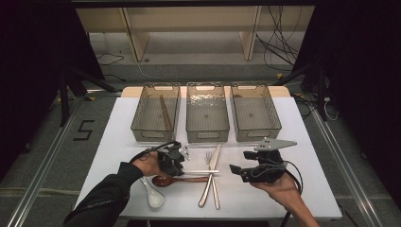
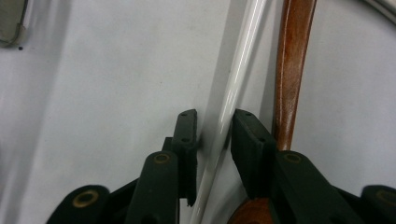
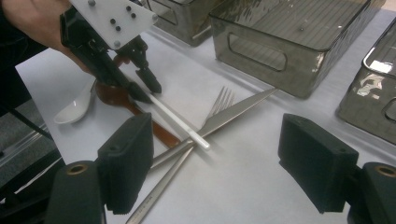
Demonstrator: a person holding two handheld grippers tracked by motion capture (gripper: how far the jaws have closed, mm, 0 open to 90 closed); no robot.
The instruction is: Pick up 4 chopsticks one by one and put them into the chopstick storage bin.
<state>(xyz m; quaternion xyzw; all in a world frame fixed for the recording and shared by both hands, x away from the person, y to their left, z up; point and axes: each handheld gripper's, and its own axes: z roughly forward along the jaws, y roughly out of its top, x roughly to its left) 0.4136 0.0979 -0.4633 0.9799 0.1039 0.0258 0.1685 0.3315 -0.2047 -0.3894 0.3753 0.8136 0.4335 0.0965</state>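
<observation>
Left bin (image 1: 155, 113): smoky translucent plastic, rectangular, with cut-out handle slots at the ends; one long brown stick, probably a wooden chopstick, lies lengthwise inside.
Middle bin (image 1: 207, 112): same smoky plastic, ribbed floor; nothing visible in it.
Right bin (image 1: 256, 111): same make, nothing visible in it; all three stand side by side along the far edge of the white table (image 1: 302, 156).
White chopstick (image 1: 201, 171): thin, glossy, round rod lying on the table, its free end resting across the knife and fork; in the left gripper view it runs up between the jaws, just beside the brown handle.
Left gripper (image 2: 214, 133): jaws narrow, set on either side of the white chopstick and closing on it near its end.
Right gripper (image 1: 236, 169): jaws spread wide, holding nothing, hovering beside the cutlery.
Wooden spoon (image 1: 175, 180): dark, polished reddish-brown, oval bowl, handle parallel to the chopstick.
White spoon (image 1: 153, 195): glossy ceramic soup spoon, deep bowl, near the table's front edge.
Knife (image 3: 243, 109): flat, shiny metal, crossing the fork.
Fork (image 3: 221, 102): shiny metal, four tines pointing towards the bins.
</observation>
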